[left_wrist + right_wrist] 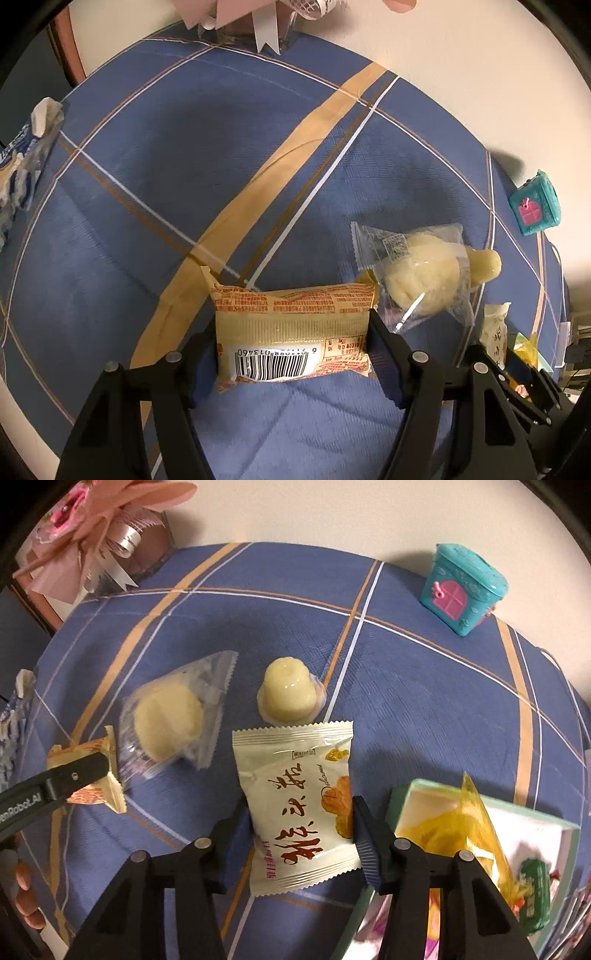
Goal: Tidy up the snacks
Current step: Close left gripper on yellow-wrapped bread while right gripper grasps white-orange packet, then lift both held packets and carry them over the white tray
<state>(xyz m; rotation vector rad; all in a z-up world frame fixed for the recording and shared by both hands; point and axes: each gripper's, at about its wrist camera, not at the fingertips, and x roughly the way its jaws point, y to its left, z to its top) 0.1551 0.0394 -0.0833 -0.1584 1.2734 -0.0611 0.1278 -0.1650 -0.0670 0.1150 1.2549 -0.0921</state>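
Your left tongs (291,354) point steeply down, clamped on a tan packet (293,328) whose barcode ends 013460. Your right tongs (301,830), equally steep, pinch a cream pouch (295,805) printed "Delicious", both on the blue checked worktop (406,701). Beyond lie a clear-wrapped cake (170,720) and a jelly cup (286,692).

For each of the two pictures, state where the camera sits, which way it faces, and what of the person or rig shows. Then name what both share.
Left wrist: on the left claw, facing steeply down at the orange snack pack it clasps; its black fingers show.
Right wrist: on the right claw, facing down at the white snack pack it clasps; a hand shows at left.
Shared: blue checked cloth, clear-wrapped pastry, teal toy house.
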